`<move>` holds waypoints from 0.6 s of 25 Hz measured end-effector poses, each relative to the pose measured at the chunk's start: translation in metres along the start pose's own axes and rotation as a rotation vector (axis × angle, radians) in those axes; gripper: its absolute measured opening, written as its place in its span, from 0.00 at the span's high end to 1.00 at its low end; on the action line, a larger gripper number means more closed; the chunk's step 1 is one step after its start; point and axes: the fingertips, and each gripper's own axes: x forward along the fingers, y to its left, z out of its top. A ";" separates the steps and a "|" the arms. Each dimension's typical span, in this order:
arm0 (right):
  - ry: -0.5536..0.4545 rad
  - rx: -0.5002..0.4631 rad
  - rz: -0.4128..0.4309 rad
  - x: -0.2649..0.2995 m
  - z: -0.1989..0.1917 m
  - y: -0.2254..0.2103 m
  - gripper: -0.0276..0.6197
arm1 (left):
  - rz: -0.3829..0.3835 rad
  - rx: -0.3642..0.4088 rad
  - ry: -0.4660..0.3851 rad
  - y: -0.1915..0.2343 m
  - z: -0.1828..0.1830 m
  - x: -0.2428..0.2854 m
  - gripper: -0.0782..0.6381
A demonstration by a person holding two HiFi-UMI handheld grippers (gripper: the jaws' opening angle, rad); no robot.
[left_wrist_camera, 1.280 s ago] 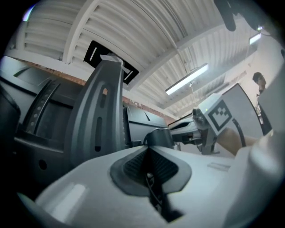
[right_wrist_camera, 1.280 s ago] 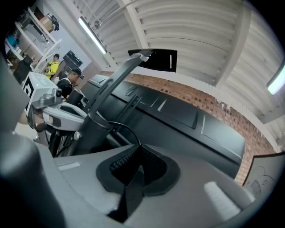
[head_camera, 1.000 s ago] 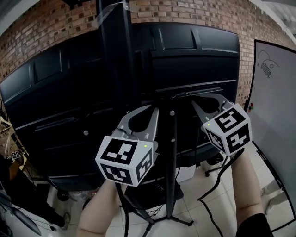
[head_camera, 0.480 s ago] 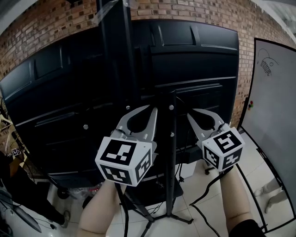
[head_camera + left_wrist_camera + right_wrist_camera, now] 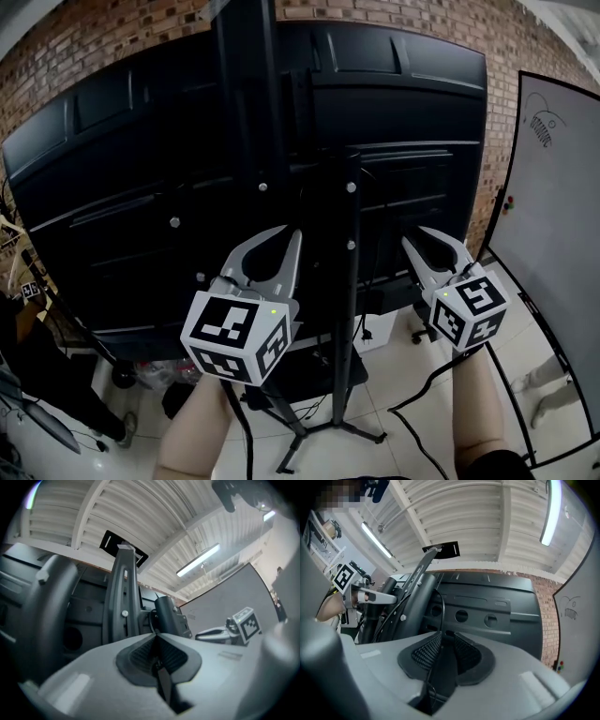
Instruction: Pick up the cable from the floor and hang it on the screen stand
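In the right gripper view, the jaws of the right gripper [image 5: 443,637] were seen opening, with the thin black cable [image 5: 442,607] lying loose between them and led up to the screen stand [image 5: 414,604] beyond. The jaws of the left gripper [image 5: 156,637] were pressed together. Hanging was judged nearly done, with only withdrawal left.

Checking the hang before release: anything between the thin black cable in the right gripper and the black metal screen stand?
Nothing visible. The thin black cable runs from between the right gripper's opening jaws straight up to the black metal screen stand.
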 end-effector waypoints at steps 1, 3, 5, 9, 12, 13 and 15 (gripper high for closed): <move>-0.003 0.002 -0.006 -0.006 -0.002 0.000 0.83 | 0.011 -0.001 0.005 0.001 -0.006 -0.007 0.88; -0.009 0.003 -0.008 -0.016 -0.007 0.006 0.83 | 0.034 -0.012 0.015 0.002 -0.019 -0.020 0.88; -0.018 0.014 0.000 -0.024 -0.013 0.015 0.83 | 0.054 -0.029 0.028 0.003 -0.033 -0.031 0.88; -0.046 0.061 0.030 -0.038 -0.030 0.039 0.83 | 0.088 -0.051 0.062 0.001 -0.063 -0.055 0.88; -0.088 0.068 0.074 -0.051 -0.036 0.066 0.85 | 0.124 -0.035 0.068 -0.002 -0.078 -0.075 0.88; -0.107 0.065 0.084 -0.056 -0.037 0.075 0.87 | 0.133 -0.030 0.068 -0.003 -0.082 -0.080 0.88; -0.140 0.060 0.097 -0.064 -0.041 0.092 0.88 | 0.144 -0.022 0.072 -0.007 -0.090 -0.092 0.88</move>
